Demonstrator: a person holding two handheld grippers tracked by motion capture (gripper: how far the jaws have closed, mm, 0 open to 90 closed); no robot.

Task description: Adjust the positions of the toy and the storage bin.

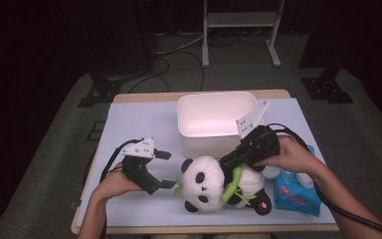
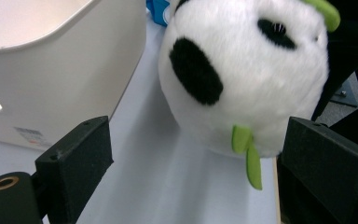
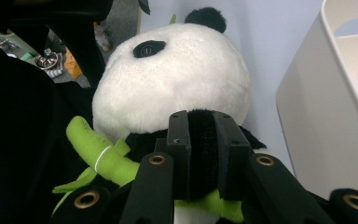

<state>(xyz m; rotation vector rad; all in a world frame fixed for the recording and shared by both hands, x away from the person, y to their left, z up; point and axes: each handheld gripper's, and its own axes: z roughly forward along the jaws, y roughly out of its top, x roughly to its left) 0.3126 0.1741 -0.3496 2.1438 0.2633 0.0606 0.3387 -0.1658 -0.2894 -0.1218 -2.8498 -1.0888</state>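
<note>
A black-and-white panda plush (image 1: pixel 210 183) with a green bamboo stalk (image 1: pixel 233 183) lies on the pale blue mat, head to the left. My right gripper (image 1: pixel 227 162) comes in from the right and is shut on a fold of the panda's black fur (image 3: pixel 204 149) just behind the head (image 3: pixel 177 79). My left gripper (image 1: pixel 166 170) is open just left of the panda's head, not touching it. In the left gripper view the panda's head (image 2: pixel 247 70) sits ahead, between the spread jaws of the left gripper (image 2: pixel 196 144).
A white plastic bin (image 1: pixel 216 102) stands behind the panda at the mat's middle, close to both grippers (image 2: pixel 60 70) (image 3: pixel 326 116). A blue tissue pack (image 1: pixel 296 193) lies right of the panda under the right hand. The mat (image 1: pixel 134 124) has bare room at the left.
</note>
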